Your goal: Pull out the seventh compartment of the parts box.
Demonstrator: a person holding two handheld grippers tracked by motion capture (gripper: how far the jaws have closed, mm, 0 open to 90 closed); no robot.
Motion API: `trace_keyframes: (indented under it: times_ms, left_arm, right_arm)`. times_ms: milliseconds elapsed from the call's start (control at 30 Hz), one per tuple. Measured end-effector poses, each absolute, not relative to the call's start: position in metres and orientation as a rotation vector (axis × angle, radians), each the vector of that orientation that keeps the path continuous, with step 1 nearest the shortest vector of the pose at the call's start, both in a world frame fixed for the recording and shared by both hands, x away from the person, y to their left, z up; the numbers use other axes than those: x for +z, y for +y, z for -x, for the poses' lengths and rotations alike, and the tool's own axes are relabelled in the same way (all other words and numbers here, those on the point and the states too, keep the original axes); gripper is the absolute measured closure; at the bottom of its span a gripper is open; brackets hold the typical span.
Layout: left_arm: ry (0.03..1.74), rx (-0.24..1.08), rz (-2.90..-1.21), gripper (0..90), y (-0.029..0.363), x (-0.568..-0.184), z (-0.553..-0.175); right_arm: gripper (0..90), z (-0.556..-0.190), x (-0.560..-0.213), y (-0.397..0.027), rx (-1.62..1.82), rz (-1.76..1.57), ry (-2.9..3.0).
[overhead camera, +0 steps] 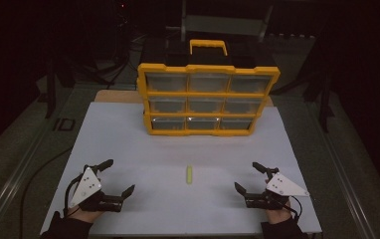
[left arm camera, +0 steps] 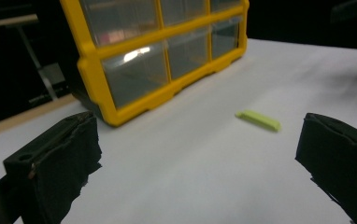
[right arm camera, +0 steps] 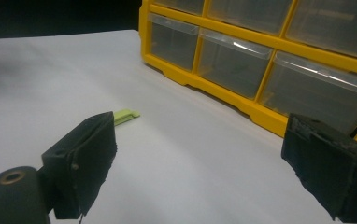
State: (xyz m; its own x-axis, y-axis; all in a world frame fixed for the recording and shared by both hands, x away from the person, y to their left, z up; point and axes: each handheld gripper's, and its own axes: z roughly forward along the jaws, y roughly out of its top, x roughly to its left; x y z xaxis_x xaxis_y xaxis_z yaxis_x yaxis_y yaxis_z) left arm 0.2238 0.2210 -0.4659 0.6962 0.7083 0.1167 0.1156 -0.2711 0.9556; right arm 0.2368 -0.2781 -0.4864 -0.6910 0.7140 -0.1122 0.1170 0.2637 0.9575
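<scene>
A small pale green stick (overhead camera: 189,174) lies flat on the white table top (overhead camera: 143,149), midway between my two grippers. In the left gripper view the stick (left arm camera: 258,120) rests ahead and to the right; in the right gripper view the stick (right arm camera: 124,115) peeks out past the left jaw. My left gripper (overhead camera: 115,177) stands open near the front left of the table, empty. My right gripper (overhead camera: 248,177) stands open at the front right, empty too. A yellow organiser case (overhead camera: 208,98) with clear drawers stands upright at the back of the table.
The organiser's drawers (left arm camera: 134,72) look empty through their clear fronts (right arm camera: 235,63). Dark surroundings and stands ring the table. Bare white surface stretches between the stick and the case.
</scene>
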Motion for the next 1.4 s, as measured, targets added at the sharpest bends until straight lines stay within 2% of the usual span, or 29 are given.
trace_keyframes:
  times_ms: [467, 933, 1400]
  left_arm:
    - [0.532, 0.680, -1.838, 0.0, 0.197, -0.421, -0.254]
    - [0.400, 0.697, -1.900, 0.0, 0.160, -0.400, -0.282]
    - [0.256, 0.770, -1.905, 0.0, 0.122, -0.392, -0.315]
  right_arm:
    - [10.5, -0.236, -0.485, -0.278, 1.466, -0.752, 1.995]
    - [10.5, -0.236, -0.484, -0.278, 1.474, -0.760, 2.000]
    - [10.5, -0.236, -0.484, -0.277, 1.475, -0.751, 2.012]
